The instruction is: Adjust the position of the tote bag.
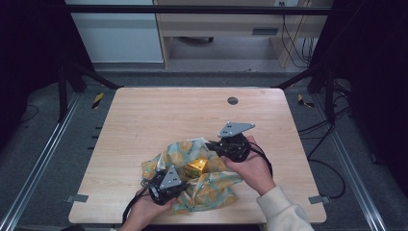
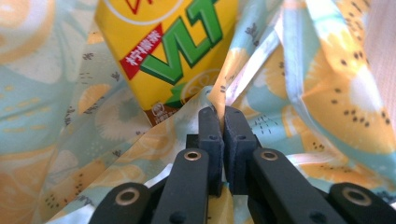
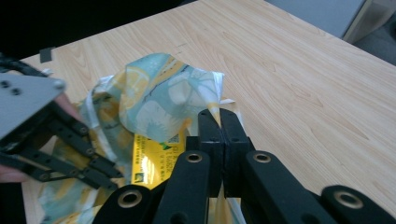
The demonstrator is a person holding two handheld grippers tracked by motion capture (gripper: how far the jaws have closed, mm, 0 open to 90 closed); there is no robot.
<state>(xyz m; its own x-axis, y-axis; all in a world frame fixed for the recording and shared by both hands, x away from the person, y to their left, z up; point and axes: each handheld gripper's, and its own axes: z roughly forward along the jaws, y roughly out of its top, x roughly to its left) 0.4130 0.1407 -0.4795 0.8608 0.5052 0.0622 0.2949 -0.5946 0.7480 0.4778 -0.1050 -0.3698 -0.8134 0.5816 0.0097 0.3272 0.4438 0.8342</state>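
A yellow lemon-tea carton lies in the middle of a light blue cloth with a lemon print, on the near part of the wooden table. My left gripper is at the cloth's near left side. In the left gripper view it is shut on a raised fold of the cloth, just in front of the carton. My right gripper is at the far right side. In the right gripper view it is shut on the cloth's edge, above the carton.
A round grey cable port sits near the table's far edge. The far half of the tabletop is bare wood. Black frame posts and cables run along the floor to the right. A desk stands beyond.
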